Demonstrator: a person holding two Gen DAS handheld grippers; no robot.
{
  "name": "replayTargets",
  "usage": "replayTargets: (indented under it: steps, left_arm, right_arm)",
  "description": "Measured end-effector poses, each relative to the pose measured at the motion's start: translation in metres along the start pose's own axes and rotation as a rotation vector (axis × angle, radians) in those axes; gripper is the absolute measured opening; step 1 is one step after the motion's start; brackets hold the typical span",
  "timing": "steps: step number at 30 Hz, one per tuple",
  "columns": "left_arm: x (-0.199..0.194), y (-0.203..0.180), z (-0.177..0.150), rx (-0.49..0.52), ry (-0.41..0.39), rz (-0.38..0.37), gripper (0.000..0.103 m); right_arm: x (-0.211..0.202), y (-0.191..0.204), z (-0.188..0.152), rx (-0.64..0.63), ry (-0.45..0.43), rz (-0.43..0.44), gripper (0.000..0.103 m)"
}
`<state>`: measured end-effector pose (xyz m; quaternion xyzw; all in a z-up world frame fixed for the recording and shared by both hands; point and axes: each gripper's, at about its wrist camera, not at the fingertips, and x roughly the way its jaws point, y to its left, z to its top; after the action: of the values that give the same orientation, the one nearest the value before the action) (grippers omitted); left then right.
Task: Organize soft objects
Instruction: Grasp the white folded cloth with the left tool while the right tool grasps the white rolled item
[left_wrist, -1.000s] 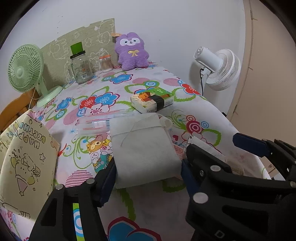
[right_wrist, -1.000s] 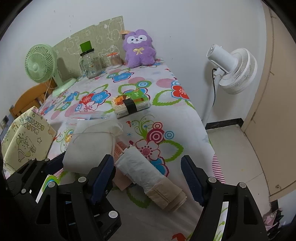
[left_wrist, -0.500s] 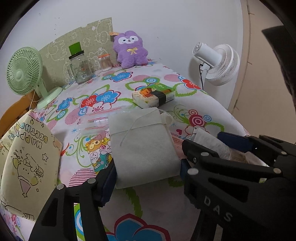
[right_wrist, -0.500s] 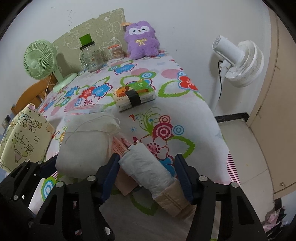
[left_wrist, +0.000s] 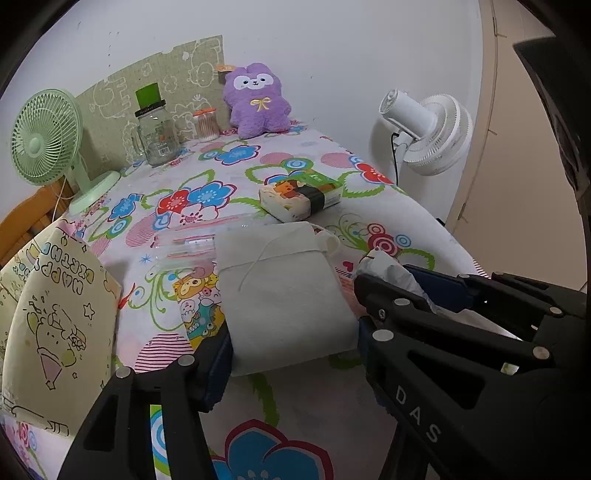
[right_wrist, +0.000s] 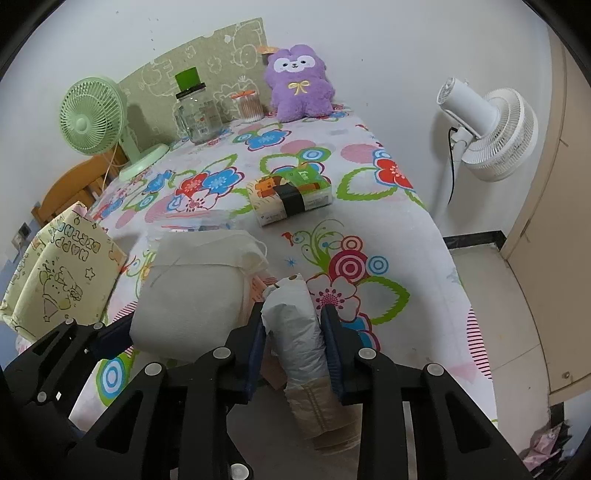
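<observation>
The flower-print tablecloth (right_wrist: 388, 229) covers the whole table, with 2 fans, a jar and a purple plush toy (right_wrist: 299, 83) at the far end. Nearest the cameras lies the white drawstring pouch (left_wrist: 280, 291), stuffed and flat on the cloth; the left gripper (left_wrist: 291, 343) has its jaws wide, 1 pad at each side of the pouch's near end, seemingly touching but not visibly squeezing. Just right of it, the rolled white cloth bundle (right_wrist: 295, 325) is pinched between the narrow jaws of the right gripper (right_wrist: 295, 343). The 2 grippers sit very close, so lifting either could knock the other. The roll may also slump or unwind, since only its middle is held.
</observation>
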<state>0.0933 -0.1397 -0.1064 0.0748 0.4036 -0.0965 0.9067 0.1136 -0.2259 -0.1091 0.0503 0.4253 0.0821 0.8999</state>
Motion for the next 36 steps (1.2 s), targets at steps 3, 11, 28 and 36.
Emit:
replayTargets:
  steps: [3, 11, 28, 36]
  left_arm:
    - [-0.004, 0.0, 0.001, -0.004, -0.006, -0.006, 0.064]
    - [-0.018, 0.001, 0.005, -0.012, -0.041, -0.01, 0.064]
    - [-0.058, 0.01, 0.018, -0.036, -0.105, -0.014, 0.064]
    - [-0.076, 0.016, 0.024, -0.029, -0.12, -0.016, 0.064]
  right_arm:
    - [-0.004, 0.001, 0.001, -0.002, -0.007, -0.007, 0.032]
    - [-0.02, 0.006, 0.005, -0.004, -0.041, -0.017, 0.032]
    - [-0.062, 0.025, 0.02, -0.029, -0.111, -0.036, 0.032]
    - [-0.08, 0.035, 0.025, -0.027, -0.135, -0.021, 0.032]
